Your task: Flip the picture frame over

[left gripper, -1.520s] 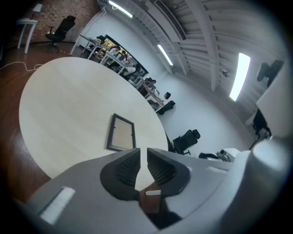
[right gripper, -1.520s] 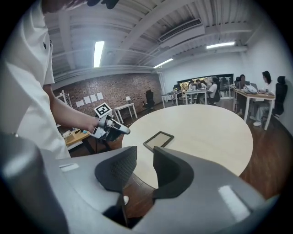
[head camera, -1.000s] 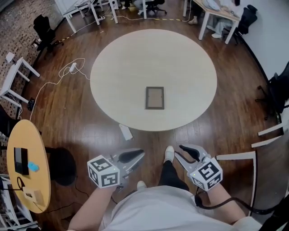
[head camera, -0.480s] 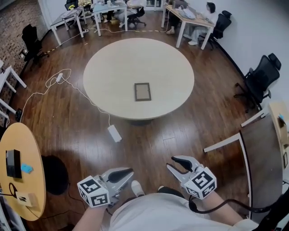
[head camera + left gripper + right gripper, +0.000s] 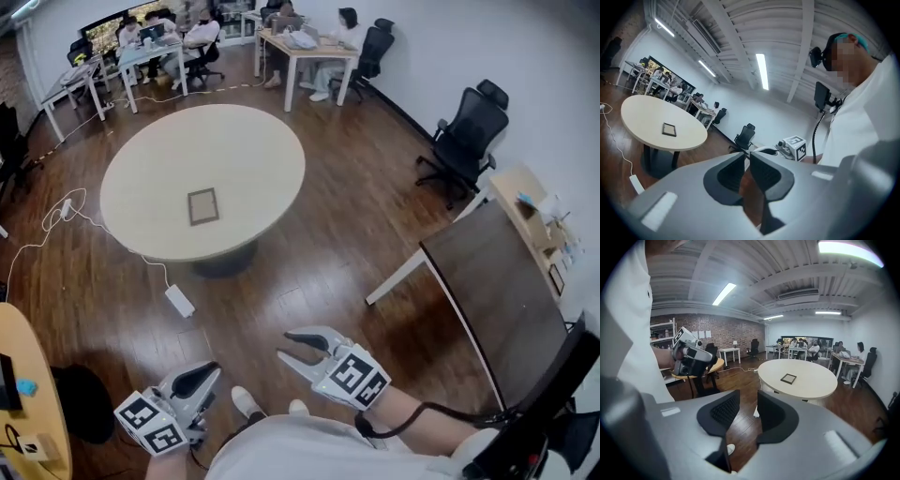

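Note:
The picture frame (image 5: 202,206) lies flat, glass side up it seems, on the round pale table (image 5: 234,150), far off at the upper left of the head view. It also shows small in the left gripper view (image 5: 669,129) and the right gripper view (image 5: 789,378). My left gripper (image 5: 208,375) hangs low by the person's body over the wood floor, jaws a narrow slit apart and holding nothing (image 5: 746,153). Beside it, my right gripper (image 5: 292,349) is open wider and empty (image 5: 748,392). Both are well away from the table.
A white power strip (image 5: 179,300) with its cable lies on the floor near the table's base. A dark tabletop (image 5: 497,291) stands at right, black office chairs (image 5: 464,131) beyond it. A yellow round table (image 5: 14,375) is at far left. Desks with seated people (image 5: 300,42) line the back.
The head view has swung right and drawn back: table and frame shifted to the upper left and look smaller. Both grippers sit lower in view, still empty.

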The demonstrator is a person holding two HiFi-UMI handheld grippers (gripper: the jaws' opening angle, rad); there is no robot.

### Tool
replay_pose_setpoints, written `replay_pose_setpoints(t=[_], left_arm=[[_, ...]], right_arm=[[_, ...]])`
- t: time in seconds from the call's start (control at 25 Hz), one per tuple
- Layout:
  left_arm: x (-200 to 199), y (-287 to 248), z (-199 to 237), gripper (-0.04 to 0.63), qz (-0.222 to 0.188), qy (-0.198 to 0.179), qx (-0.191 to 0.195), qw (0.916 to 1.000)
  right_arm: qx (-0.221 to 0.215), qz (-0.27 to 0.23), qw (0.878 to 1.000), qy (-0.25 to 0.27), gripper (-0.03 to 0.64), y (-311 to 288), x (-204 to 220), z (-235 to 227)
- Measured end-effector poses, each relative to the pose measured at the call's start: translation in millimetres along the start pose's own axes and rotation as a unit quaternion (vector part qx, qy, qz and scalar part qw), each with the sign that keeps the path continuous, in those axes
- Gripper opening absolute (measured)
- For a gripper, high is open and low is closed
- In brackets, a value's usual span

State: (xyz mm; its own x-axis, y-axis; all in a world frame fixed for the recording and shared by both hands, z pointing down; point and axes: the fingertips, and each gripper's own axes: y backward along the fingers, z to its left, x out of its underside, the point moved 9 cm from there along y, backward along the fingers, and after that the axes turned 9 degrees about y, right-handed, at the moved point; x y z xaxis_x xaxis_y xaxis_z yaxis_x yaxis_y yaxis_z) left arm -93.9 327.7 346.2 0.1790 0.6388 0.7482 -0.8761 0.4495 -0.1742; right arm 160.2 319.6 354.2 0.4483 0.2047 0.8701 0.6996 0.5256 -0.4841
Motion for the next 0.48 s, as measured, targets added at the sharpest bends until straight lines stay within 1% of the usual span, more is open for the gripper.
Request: replay_pose_setpoints(t=[0.16,0.32,0.48], left_arm=[[19.1,-4.2,-18.4,0.038,0.012,0.001,0.002,0.9999],[32.1,1.7,-30.2,0.038,0.012,0.002,-0.01,0.9999],[38.6,2.1,-38.4,0.038,0.014,0.004,-0.022,0.9997]], right_arm=[[-0.001,-0.006,1.0,0.003,0.12,19.7,5.4,8.3],[-0.009,-0.009,1.0,0.007,0.12,31.9,9.8,18.4],[-0.012,-0.014,1.0,0.016,0.12,41.3,8.5,18.8]])
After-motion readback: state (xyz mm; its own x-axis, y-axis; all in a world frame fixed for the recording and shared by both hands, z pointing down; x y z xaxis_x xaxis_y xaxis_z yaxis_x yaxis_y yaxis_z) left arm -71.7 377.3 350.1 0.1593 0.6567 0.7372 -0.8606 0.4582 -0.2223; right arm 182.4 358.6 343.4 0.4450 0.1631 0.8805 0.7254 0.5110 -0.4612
